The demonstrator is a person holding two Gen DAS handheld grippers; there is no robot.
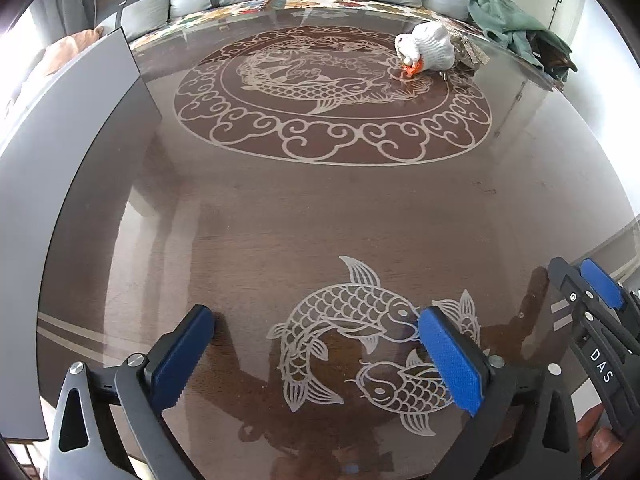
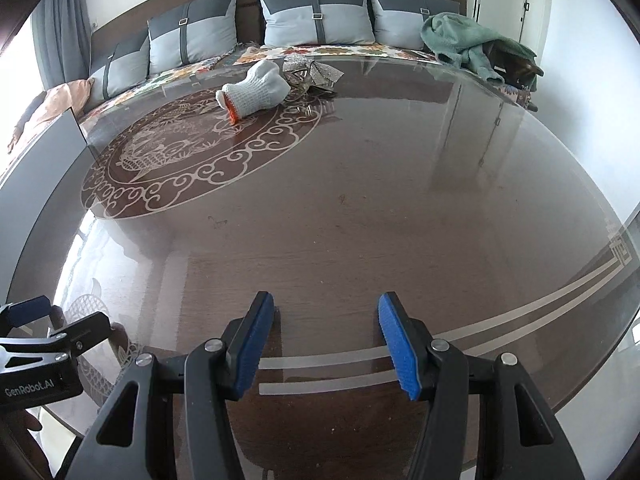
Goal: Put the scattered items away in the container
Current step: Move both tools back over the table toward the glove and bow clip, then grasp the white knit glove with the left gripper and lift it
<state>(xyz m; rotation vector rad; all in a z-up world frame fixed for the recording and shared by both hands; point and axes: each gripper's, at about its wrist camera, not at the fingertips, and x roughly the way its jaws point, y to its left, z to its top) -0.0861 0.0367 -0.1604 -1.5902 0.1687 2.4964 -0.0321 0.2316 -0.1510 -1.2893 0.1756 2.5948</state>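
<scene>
far clutter half-seen, both tongs spread

on the glass counter (image 2: 360, 200), a white knit glove (image 2: 256, 90) with an orange cuff lies at the far edge, touching a silvery item (image 2: 314, 72) too small to identify. no container can be made out. left tongs (image 1: 316, 354) and right tongs (image 2: 326, 346) hover spread, gripping nothing. readable: "das", "genrobot.ai".

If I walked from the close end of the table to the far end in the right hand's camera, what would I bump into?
Right gripper → striped band on the table → round fish pattern → white glove → silver sparkly thing → flowery blanket → grey cushions.
</scene>
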